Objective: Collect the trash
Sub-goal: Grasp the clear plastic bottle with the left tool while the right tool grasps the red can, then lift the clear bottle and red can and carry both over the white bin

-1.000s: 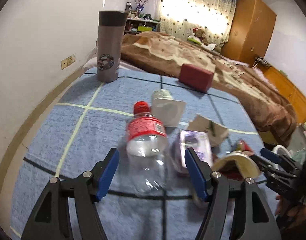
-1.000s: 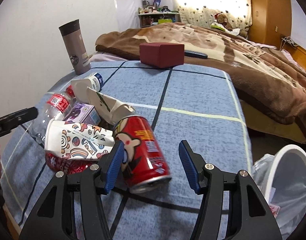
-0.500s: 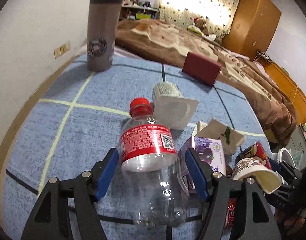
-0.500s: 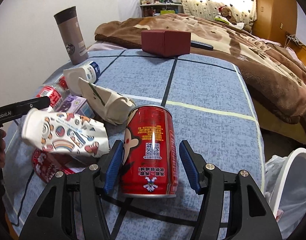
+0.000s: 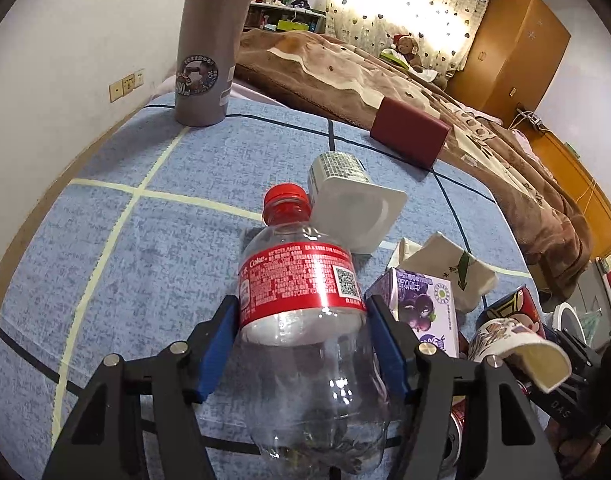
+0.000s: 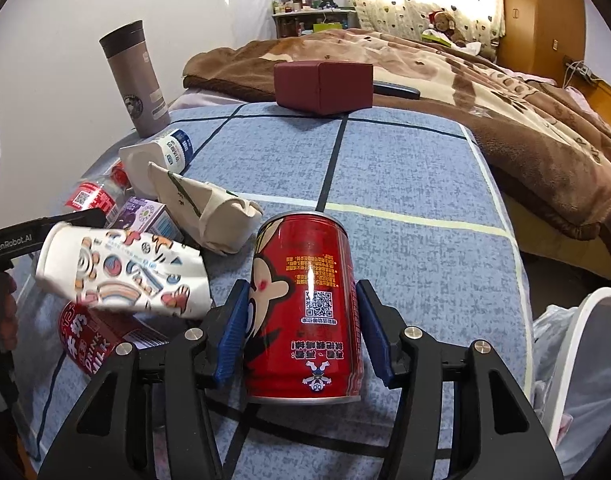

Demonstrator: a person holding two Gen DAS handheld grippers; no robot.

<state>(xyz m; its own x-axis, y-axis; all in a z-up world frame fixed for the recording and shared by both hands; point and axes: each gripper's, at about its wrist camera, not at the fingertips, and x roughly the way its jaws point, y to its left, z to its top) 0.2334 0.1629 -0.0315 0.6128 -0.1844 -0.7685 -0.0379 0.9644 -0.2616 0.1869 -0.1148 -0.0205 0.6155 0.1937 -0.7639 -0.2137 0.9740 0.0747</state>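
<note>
**Inspector:** Starting with the left gripper [image 5: 303, 344]; report its state.

**Assistant:** Jaws about half spread and closing; a clear plastic bottle [image 5: 305, 320] lies between them; the blue pads [image 5: 217, 344] sit against its red label on both sides, so it appears gripped. Bottle: ribbed transparent body, red screw cap, lying on the blue bedspread [image 5: 125, 240] with the cap pointing away from the camera.

**Inspector:** Right gripper [image 6: 301, 332]?

**Assistant:** Jaws fairly wide and closing; a red drink can [image 6: 305, 308] stands between them; the left pad touches the can wall; the right pad sits just beside it, contact not certain. Can: glossy metal cylinder, cartoon print upside down, resting on the bedspread.

**Inspector:** Surrounding items, by material.

**Assistant:** White square-rimmed plastic cup [image 5: 353, 204] on its side, touching the bottle cap; purple cardboard carton [image 5: 421, 308] just beside the left gripper; crumpled cream paper carton [image 6: 201, 208]; crushed paper cup [image 6: 121, 276] with colourful print, lying over a red milk can [image 6: 89, 340]; grey cylindrical flask [image 6: 135, 80] upright near the wall; dark red box [image 6: 323, 86] by the brown blanket [image 6: 485, 92]; white bin [image 6: 589, 364] with a plastic liner beside the bed at lower right.

**Inspector:** Bedspread?

**Assistant:** Woven blue fabric, dark and pale grid lines.
</note>
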